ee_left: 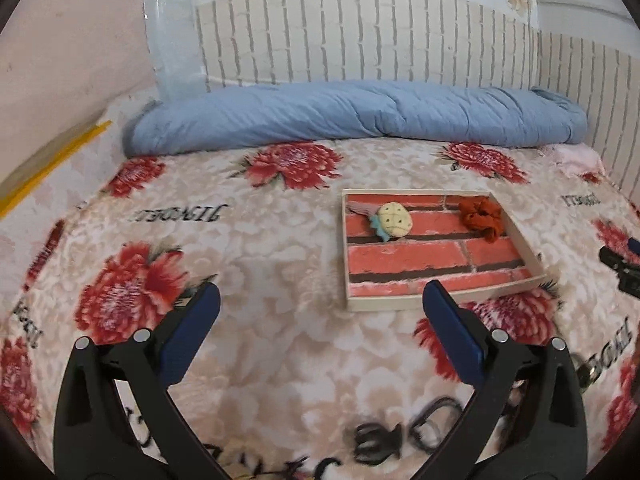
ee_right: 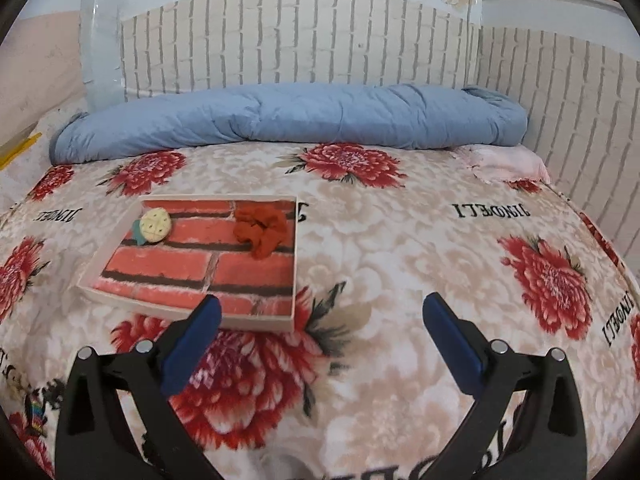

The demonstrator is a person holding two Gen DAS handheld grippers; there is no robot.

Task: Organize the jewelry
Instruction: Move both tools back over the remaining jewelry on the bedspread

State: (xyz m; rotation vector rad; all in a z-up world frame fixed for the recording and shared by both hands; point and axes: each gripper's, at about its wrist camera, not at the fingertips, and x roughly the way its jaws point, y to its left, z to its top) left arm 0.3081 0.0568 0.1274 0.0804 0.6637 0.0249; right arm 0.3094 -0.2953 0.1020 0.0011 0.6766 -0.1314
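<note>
Two hand-held grippers hover over a floral blanket, both with jaws spread wide and nothing between them. The left gripper hangs above bare blanket, with the tray at its one o'clock, near its right finger. Below that gripper, at about five o'clock, lie a dark claw clip and a dark hair tie, both blurred.

Inside the tray, left to right, sit a pale round clip with a teal trim at the far left and a rust scrunchie at the far right, well apart.

From the right gripper, the tray lies at eleven o'clock, its near rim just beyond the left finger.

By the look of them, the loose pieces are light. The claw clip seems stiff and would likely take a pinch across its body; the tie looks soft and limp, best pinched through its loop against the blanket, which may give under pressure. A rolled blue quilt lines the far edge.
</note>
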